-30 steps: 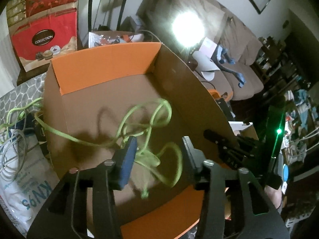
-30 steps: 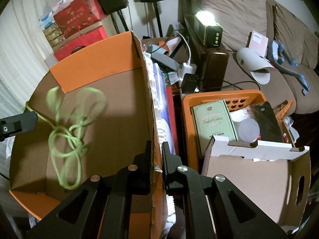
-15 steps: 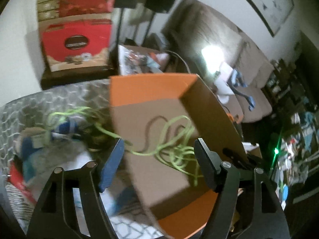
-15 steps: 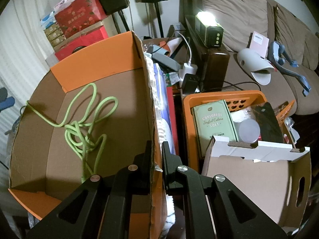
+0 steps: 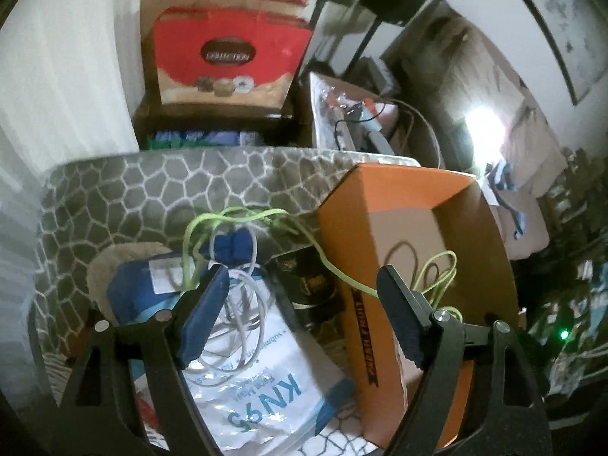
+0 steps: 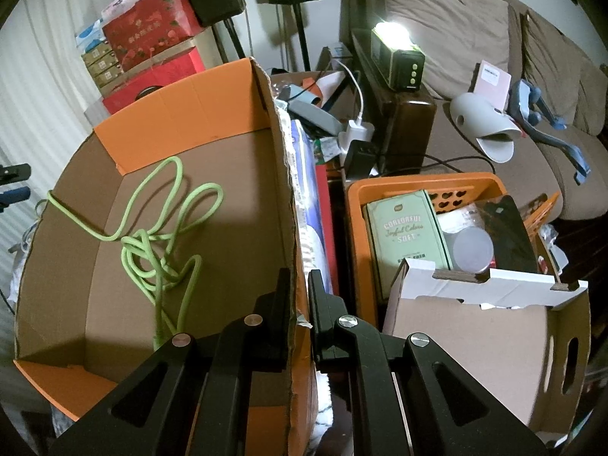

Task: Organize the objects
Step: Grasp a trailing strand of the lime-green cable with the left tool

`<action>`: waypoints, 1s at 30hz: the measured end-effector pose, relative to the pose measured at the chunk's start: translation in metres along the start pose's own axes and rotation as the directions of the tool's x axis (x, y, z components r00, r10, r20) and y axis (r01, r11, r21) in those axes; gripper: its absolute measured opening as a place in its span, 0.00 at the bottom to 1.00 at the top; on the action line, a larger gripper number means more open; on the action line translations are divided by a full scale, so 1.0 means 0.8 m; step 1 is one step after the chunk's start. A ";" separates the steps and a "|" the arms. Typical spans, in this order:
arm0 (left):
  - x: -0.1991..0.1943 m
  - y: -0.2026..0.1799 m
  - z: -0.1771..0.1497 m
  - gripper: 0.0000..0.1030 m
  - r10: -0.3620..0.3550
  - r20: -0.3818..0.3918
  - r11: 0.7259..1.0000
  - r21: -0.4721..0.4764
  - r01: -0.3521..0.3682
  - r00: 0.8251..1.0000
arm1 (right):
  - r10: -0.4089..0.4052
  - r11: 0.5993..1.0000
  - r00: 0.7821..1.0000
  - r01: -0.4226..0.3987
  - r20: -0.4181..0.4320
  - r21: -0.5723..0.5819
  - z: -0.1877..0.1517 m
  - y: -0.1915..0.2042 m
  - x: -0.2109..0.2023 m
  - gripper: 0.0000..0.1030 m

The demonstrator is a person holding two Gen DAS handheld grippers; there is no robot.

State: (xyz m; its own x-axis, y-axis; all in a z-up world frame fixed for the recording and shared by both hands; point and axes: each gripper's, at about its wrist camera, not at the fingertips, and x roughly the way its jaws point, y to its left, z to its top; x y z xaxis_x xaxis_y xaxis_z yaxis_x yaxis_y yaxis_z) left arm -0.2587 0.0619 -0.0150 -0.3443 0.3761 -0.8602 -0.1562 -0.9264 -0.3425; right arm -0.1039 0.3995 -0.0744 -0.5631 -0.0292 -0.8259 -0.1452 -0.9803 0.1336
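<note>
The right gripper (image 6: 298, 304) pinched the orange box's wall (image 6: 287, 205). The left gripper (image 5: 300, 315), jaws just widened and empty, hung over a white cable (image 5: 243, 326) beside the box. The green cord (image 6: 159, 235) lay inside, trailing over its rim.

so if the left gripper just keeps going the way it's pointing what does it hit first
Most likely the loose white cable coiled on the KN95 bag, which lies between its open, empty jaws. The left gripper points down at that pile, left of the orange box. Depth is hard to judge through the fisheye.
</note>
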 end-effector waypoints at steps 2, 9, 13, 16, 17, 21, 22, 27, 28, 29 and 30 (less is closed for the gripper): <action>0.010 0.006 0.001 0.75 -0.030 -0.018 0.999 -0.038 0.030 0.999 | -0.001 1.000 1.000 0.001 0.000 -0.001 -0.001 0.000 0.000 0.08; 0.051 0.012 -0.003 0.61 -0.179 -0.101 0.966 -0.208 0.155 0.979 | -0.011 1.000 1.000 0.011 -0.001 -0.006 0.000 0.002 0.001 0.08; 0.073 0.023 -0.005 0.53 -0.269 -0.105 0.913 -0.343 0.219 0.957 | -0.009 1.000 1.000 0.009 -0.001 -0.005 0.000 0.002 0.001 0.08; 0.084 0.031 -0.008 0.50 -0.324 -0.079 0.866 -0.426 0.262 0.943 | -0.010 1.000 1.000 0.010 -0.001 -0.006 0.000 0.002 0.001 0.08; 0.086 0.034 -0.009 0.50 -0.338 -0.068 0.850 -0.450 0.274 0.939 | -0.010 1.000 1.000 0.010 -0.001 -0.006 0.000 0.002 0.001 0.08; 0.095 0.055 -0.023 0.50 -0.414 0.019 0.737 -0.580 0.348 0.910 | -0.011 1.000 1.000 0.011 -0.001 -0.005 0.000 0.002 0.001 0.08; 0.096 0.058 -0.026 0.50 -0.422 0.038 0.718 -0.595 0.360 0.906 | -0.010 1.000 1.000 0.010 -0.001 -0.005 0.000 0.002 0.001 0.08; 0.096 0.082 -0.041 0.49 -0.425 0.149 0.611 -0.680 0.404 0.893 | -0.010 1.000 1.000 0.010 -0.001 -0.005 0.000 0.002 0.001 0.08; 0.098 0.085 -0.043 0.49 -0.429 0.160 0.597 -0.689 0.411 0.889 | -0.010 1.000 1.000 0.010 -0.001 -0.005 0.000 0.003 0.001 0.08; 0.102 0.085 -0.043 0.49 -0.443 0.150 0.592 -0.692 0.414 0.884 | -0.011 1.000 1.000 0.011 -0.001 -0.005 0.000 0.003 0.001 0.08; 0.107 0.084 -0.042 0.49 -0.452 0.137 0.593 -0.692 0.412 0.881 | -0.011 1.000 1.000 0.011 0.000 -0.006 0.000 0.002 0.001 0.08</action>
State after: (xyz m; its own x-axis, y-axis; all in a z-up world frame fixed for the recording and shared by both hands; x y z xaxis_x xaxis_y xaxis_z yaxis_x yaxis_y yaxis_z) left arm -0.2675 0.0312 -0.1246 -0.3598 0.7527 -0.5513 0.4064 -0.4055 -0.8188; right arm -0.1045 0.3975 -0.0748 -0.5614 -0.0182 -0.8274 -0.1466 -0.9818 0.1210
